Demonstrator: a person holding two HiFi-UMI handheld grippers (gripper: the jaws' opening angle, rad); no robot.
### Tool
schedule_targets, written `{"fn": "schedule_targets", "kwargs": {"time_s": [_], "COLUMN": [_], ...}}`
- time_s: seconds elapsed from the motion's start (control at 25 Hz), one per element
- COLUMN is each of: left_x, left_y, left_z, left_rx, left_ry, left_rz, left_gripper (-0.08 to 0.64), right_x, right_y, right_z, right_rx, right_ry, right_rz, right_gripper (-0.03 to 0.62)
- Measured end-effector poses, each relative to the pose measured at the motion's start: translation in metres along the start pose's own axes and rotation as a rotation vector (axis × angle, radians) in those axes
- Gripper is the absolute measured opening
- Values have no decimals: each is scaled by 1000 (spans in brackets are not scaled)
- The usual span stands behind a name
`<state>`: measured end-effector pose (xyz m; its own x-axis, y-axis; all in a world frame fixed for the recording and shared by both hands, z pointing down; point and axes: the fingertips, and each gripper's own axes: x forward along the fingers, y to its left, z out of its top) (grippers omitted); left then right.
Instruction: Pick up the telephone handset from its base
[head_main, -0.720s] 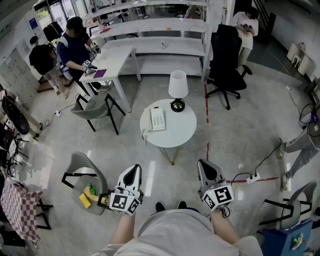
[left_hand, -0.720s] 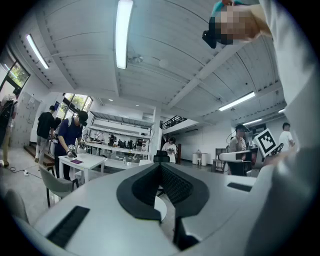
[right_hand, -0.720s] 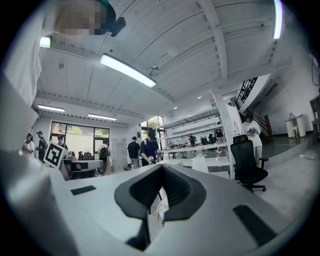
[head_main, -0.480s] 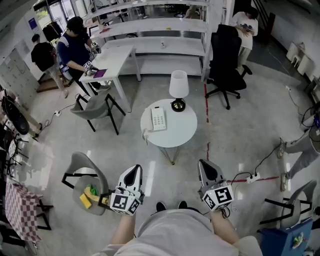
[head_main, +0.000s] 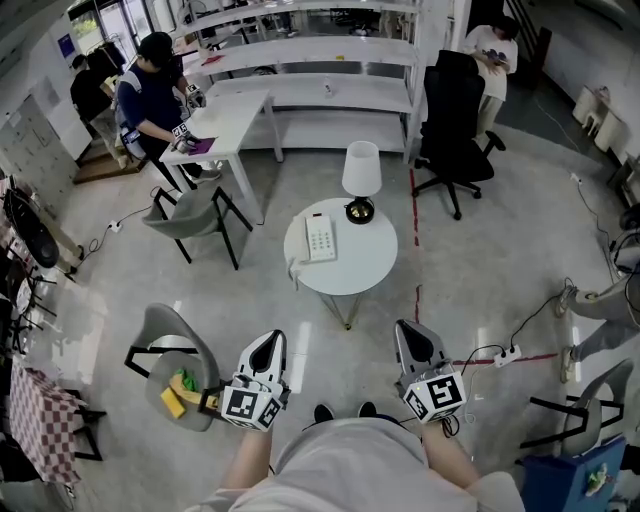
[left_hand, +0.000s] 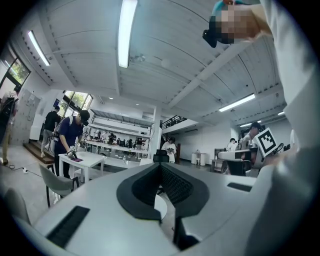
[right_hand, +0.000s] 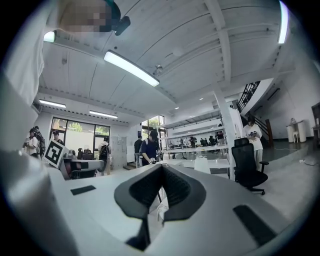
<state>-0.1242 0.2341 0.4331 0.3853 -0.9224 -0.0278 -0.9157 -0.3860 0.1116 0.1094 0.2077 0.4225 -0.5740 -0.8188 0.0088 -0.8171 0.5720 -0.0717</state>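
Left gripper (head_main: 268, 342) and right gripper (head_main: 411, 332), both closed, empty, well short of round white table (head_main: 358, 268) with telephone (head_main: 320, 238).

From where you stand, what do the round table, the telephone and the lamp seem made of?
Round table: smooth, evenly white top, probably laminate or painted wood.
Telephone: matte white body with a keypad, likely moulded plastic.
Lamp: white shade, perhaps fabric or paper, too small to tell; the dark glossy base may be ceramic or metal.
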Motion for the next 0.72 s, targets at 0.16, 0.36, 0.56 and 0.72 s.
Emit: {"fn": "schedule_targets", "kwargs": {"time_s": [0.16,0.36,0.56,0.72], "left_x": [-2,-5,-7,-6], "left_y": [7,21,33,42], "left_z": [1,2,3,2], "left_rx": [1,5,10,7], "left_ry": [0,-2,-3,-4], "left_rz": [-8,-21,-42,-60], "left_gripper": [21,21,21,21], "right_x": [4,11,17,20], "right_y": [6,15,31,39], "right_z": [2,0,-2,-4], "right_rx": [6,8,7,-1], "right_ry": [-3,-12,-24,-27], "right_rz": [-5,-24,-22,-35], "right_gripper": [8,8,8,8]}}
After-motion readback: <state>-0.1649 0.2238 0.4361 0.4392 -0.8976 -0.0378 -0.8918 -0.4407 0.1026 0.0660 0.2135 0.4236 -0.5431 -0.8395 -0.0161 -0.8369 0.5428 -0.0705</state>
